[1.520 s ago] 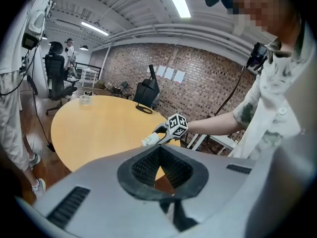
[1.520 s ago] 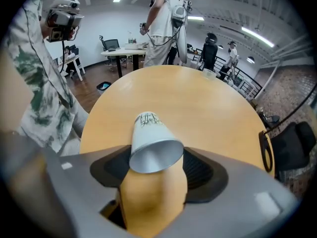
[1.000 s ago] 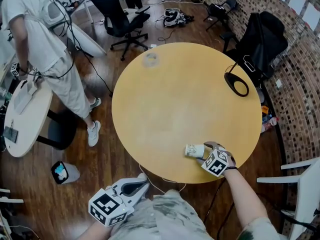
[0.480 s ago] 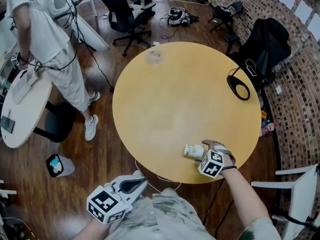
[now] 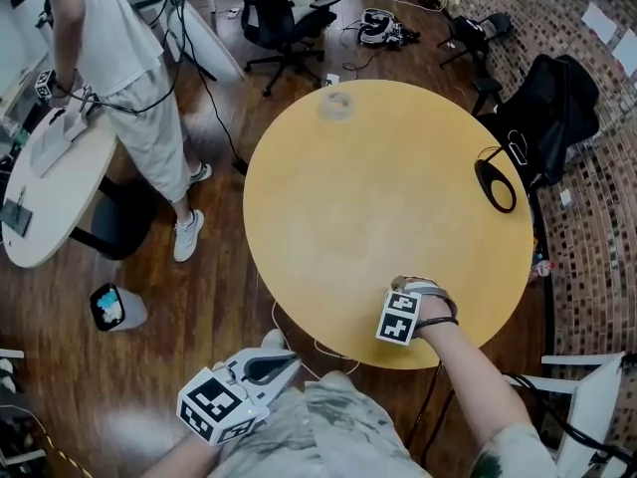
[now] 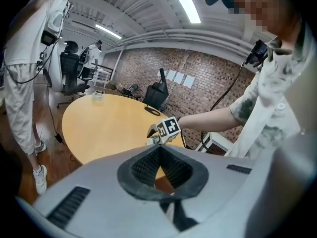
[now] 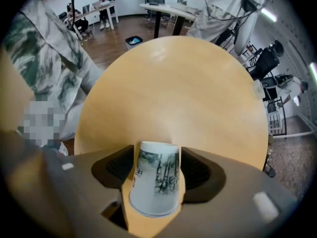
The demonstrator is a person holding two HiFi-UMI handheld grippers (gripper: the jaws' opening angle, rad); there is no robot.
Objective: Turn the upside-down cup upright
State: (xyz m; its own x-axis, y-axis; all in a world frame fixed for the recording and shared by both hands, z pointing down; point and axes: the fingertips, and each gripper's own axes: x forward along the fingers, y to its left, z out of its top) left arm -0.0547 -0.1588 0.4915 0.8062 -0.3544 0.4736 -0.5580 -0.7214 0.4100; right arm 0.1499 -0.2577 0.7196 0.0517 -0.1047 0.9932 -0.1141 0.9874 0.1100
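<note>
Currently the right gripper (image 5: 405,305) points straight down near the near edge of the round table (image 5: 398,187). Its jaws have just been closing and grip the paper cup (image 7: 156,182) by its sides; the cup's interior is not visible. Wide bare tabletop lies beyond. The left gripper (image 6: 159,150) is off the table, jaws together and empty.

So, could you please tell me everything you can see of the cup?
The cup is white paper, tapered, with a dark ink-style landscape print. It sits in the right gripper, whose jaws have just been closing onto its sides. Its narrow base points towards the table, its wide rim towards the camera, slightly tilted. Whether the base touches the table cannot be seen.
</note>
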